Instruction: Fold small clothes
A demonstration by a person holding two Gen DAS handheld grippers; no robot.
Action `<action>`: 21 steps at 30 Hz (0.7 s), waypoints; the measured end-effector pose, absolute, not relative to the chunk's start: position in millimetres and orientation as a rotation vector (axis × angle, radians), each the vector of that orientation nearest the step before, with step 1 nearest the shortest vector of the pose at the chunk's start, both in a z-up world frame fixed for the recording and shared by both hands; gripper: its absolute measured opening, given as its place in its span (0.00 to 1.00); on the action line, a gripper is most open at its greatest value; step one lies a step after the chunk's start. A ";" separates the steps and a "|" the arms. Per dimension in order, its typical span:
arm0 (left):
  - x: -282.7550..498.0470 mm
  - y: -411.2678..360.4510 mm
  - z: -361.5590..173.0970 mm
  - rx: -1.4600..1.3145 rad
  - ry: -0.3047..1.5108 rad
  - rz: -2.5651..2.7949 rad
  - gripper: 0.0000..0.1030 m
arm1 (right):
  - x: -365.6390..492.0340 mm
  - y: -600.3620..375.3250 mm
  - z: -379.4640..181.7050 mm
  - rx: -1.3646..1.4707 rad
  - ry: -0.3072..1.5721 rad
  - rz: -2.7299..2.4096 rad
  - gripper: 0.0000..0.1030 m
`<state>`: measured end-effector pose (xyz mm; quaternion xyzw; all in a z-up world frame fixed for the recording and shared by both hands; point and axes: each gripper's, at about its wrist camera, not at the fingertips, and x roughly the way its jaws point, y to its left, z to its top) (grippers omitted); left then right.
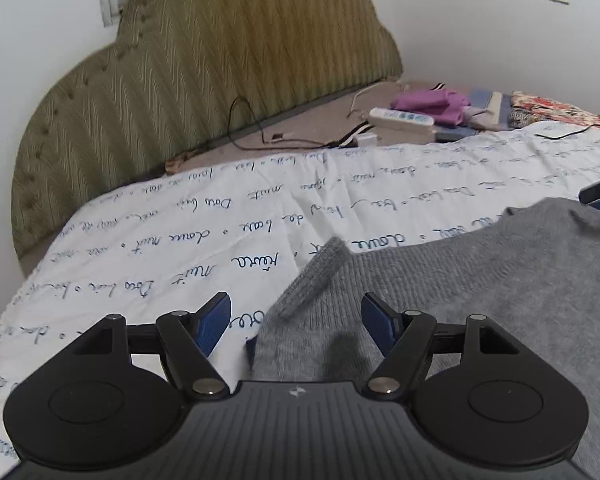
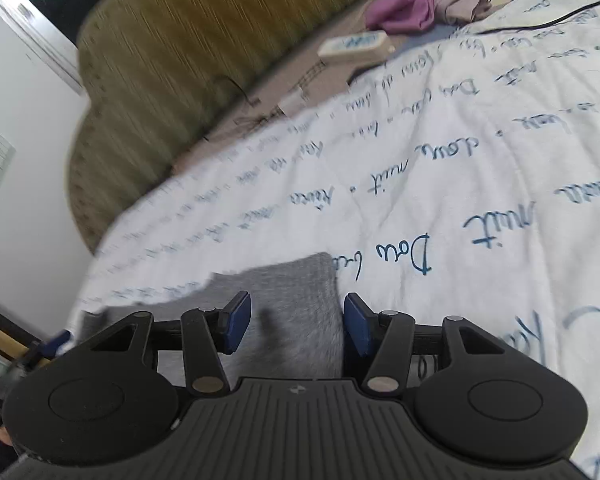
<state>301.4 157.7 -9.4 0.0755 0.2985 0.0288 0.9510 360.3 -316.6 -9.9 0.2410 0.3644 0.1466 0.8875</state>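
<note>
Where the bed meets the wall stands a padded olive headboard (image 1: 204,92). White bedspread (image 1: 180,264) with blue handwriting print — covers most of the bed. Grey knitted sweater (image 1: 480,280) lies on the bedspread, one ribbed cuff (image 1: 316,276) sticking out past its edge. Left gripper (image 1: 296,320): jaws spread wide over the sweater's edge, holding nothing. Right gripper (image 2: 296,324): jaws wide apart above a corner of the sweater (image 2: 292,292), holding nothing. Purple cloth (image 1: 432,104) — bunched near the headboard, well apart from the sweater. White power strip (image 1: 402,119) just beside the cloth. Black cable (image 1: 240,120) near the headboard.
</note>
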 end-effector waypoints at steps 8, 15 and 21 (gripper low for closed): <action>364.2 154.9 -31.4 0.128 0.795 0.083 0.04 | 362.5 -294.3 -17.1 0.434 0.758 0.384 0.09; 360.0 175.5 -5.4 -0.147 0.701 0.102 0.05 | 344.0 -329.1 4.7 0.583 0.609 0.363 0.08; 365.2 177.2 -37.9 -0.094 0.749 0.189 0.11 | 341.9 -332.6 -31.6 0.620 0.672 0.253 0.15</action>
